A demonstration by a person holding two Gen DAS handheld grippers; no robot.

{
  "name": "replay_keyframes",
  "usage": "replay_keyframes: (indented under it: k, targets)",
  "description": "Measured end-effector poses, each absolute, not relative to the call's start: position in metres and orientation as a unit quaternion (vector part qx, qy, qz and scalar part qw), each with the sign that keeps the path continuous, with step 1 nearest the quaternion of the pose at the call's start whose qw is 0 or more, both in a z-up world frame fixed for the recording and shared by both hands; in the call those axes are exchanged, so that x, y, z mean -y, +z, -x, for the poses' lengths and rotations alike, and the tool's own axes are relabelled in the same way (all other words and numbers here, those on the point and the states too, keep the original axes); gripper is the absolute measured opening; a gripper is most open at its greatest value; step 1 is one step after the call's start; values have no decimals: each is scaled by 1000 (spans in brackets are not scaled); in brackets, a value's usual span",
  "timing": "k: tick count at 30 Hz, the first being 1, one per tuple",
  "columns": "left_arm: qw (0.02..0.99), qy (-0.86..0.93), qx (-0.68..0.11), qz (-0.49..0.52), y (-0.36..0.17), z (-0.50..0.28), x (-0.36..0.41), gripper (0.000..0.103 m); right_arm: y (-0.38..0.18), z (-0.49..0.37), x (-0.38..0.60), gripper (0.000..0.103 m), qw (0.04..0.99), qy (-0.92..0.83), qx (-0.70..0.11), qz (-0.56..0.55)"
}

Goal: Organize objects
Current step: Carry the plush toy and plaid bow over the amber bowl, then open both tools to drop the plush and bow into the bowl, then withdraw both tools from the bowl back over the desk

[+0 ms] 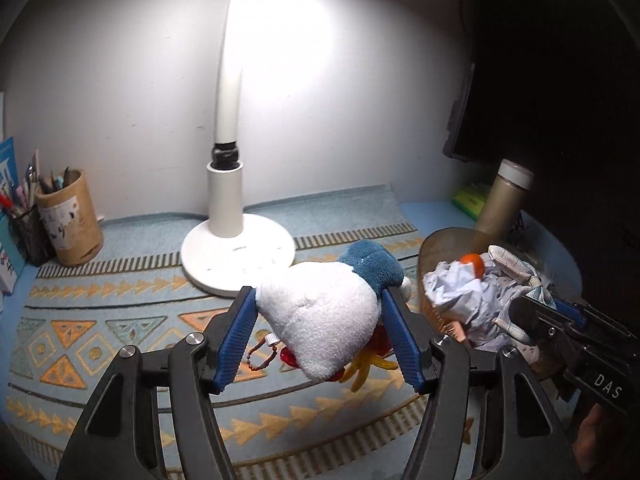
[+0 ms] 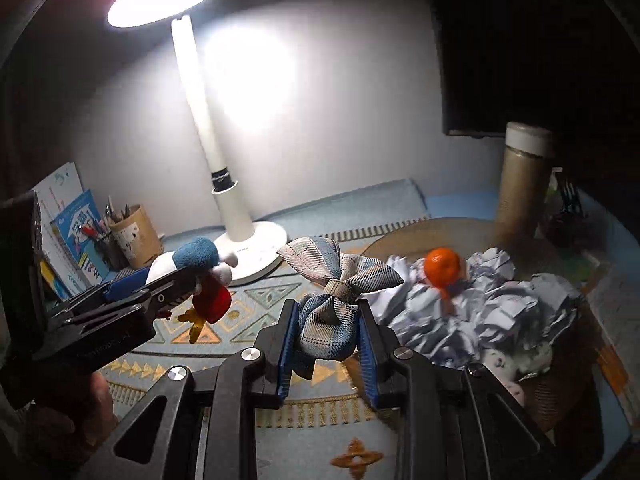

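My left gripper (image 1: 318, 300) is shut on a white plush duck (image 1: 320, 320) with a blue cap, red body and yellow feet, held above the patterned mat (image 1: 100, 320). The duck also shows in the right wrist view (image 2: 192, 264), with the left gripper (image 2: 160, 284) around it. My right gripper (image 2: 327, 312) is shut on a plaid fabric bow (image 2: 332, 292), held beside a brown basket (image 2: 560, 392). The basket holds crumpled white paper (image 2: 500, 304) and an orange ball (image 2: 442, 266). In the left wrist view the right gripper (image 1: 536, 308) reaches over the basket (image 1: 444, 240).
A white desk lamp (image 1: 236, 256) stands at the back centre. A pen holder (image 1: 68, 220) and books (image 1: 8, 184) stand at the left. A tan flask (image 2: 524, 184) stands behind the basket. A dark monitor (image 1: 520, 80) is at the right.
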State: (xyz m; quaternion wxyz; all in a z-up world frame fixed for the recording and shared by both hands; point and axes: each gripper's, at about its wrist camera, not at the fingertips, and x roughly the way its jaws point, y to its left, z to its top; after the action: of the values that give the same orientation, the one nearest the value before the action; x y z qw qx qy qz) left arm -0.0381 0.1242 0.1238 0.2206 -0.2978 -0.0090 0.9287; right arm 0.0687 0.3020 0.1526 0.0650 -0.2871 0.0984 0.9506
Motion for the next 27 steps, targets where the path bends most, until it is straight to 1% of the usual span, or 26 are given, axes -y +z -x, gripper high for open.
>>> replay_keyframes:
  k: [3,7,10,15,17,18,19,21,27]
  targets:
    - [263,921,-8,286,136,40,-170,61,163,-67,-353,27,111,945,-131,279]
    - [304,907,-25,289,132,44,-224,61,163,-63,-405,27,156,934,-162,277]
    - [329,895,-26,299,121,48,-252,61,156,-60,-430,27,170,928,-174,282]
    - [346,886,-39,306,107,49,-277,61,142,-42,-450,27,163,921,-193,298]
    - [354,882,-36,309,104,51,-280,65,137,-34,-454,31,151,917,-204,308]
    - [357,880,-32,311,102,52,-281,69,134,-32,-456,36,147,915,-210,311]
    - [360,879,-27,312,102,52,-281,75,132,-30,-457,39,145,915,-212,313]
    - [361,878,-23,313,101,52,-279,87,131,-30,-457,40,143,916,-208,313]
    - [363,881,-27,304,109,44,-261,87,135,-40,-446,40,136,918,-208,310]
